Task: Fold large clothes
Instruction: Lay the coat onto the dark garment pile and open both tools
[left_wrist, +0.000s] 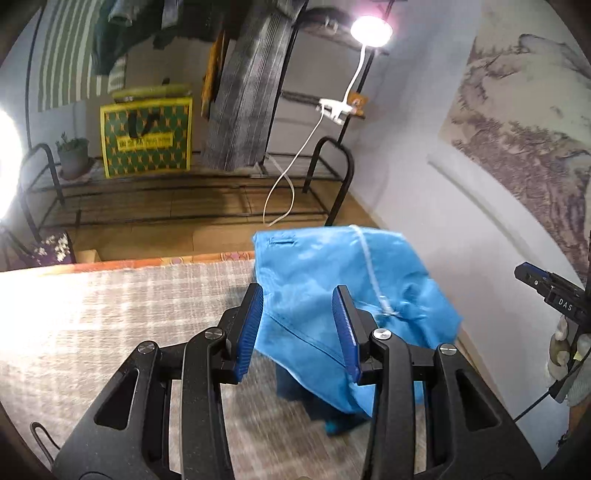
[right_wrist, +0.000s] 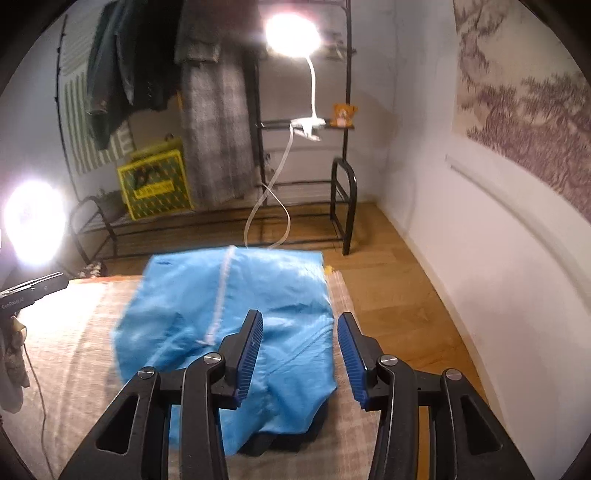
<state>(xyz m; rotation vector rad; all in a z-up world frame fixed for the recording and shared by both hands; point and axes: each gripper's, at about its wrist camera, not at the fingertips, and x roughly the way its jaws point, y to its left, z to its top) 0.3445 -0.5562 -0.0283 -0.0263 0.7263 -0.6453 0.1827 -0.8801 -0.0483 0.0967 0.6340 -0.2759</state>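
A bright blue garment (left_wrist: 325, 258) with a white zip strip (left_wrist: 369, 258) lies in a loose heap on a beige checked cover (left_wrist: 110, 314), near its far right corner. My left gripper (left_wrist: 298, 290) hovers over the heap's near edge, jaws apart, pads not pressing the cloth. In the right wrist view the blue garment (right_wrist: 184, 295) spreads ahead and to the left. My right gripper (right_wrist: 300, 315) hangs above its right part, open, with cloth seen only behind the fingers. Each view catches the other gripper at its edge: right gripper (left_wrist: 543, 284), left gripper (right_wrist: 37, 288).
A white wall (right_wrist: 461, 258) runs close along the right. Wooden floor (right_wrist: 388, 277) lies beyond the cover. A black metal rack (left_wrist: 184, 206) at the back holds a yellow-green bag (left_wrist: 147, 136) and a potted plant (left_wrist: 74, 155). Clothes hang above it, beside a bright clip lamp (left_wrist: 371, 31).
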